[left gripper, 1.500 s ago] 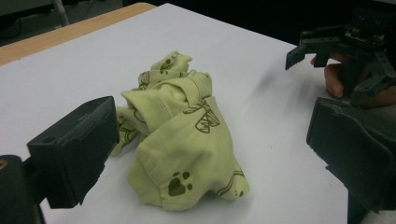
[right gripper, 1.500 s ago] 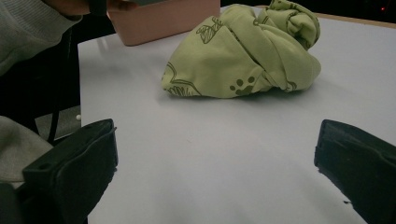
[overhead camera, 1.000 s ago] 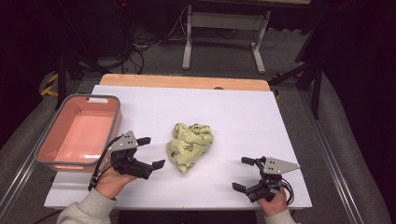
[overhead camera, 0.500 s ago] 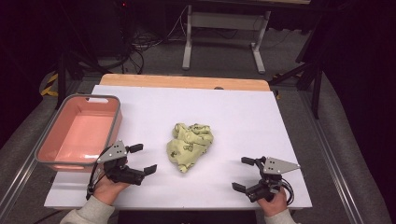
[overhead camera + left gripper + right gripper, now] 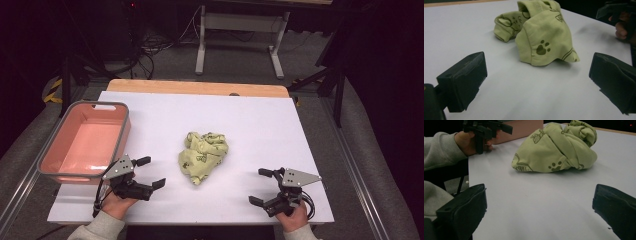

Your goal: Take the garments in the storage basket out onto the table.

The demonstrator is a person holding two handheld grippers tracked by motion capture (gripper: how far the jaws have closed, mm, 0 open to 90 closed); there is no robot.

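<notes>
The crumpled green cloth point(image 5: 202, 156) lies untouched mid-table, between the 2 grippers. The left gripper point(image 5: 147, 172), jaws spread wide and empty, has pulled back toward the table's near edge beside the pink bin point(image 5: 82, 142); the right gripper point(image 5: 261, 186) stays put, jaws apart. No grasp has begun.

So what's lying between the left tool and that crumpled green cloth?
Nothing: in the left gripper view, bare white tabletop runs from the open left tool to the green cloth.
</notes>
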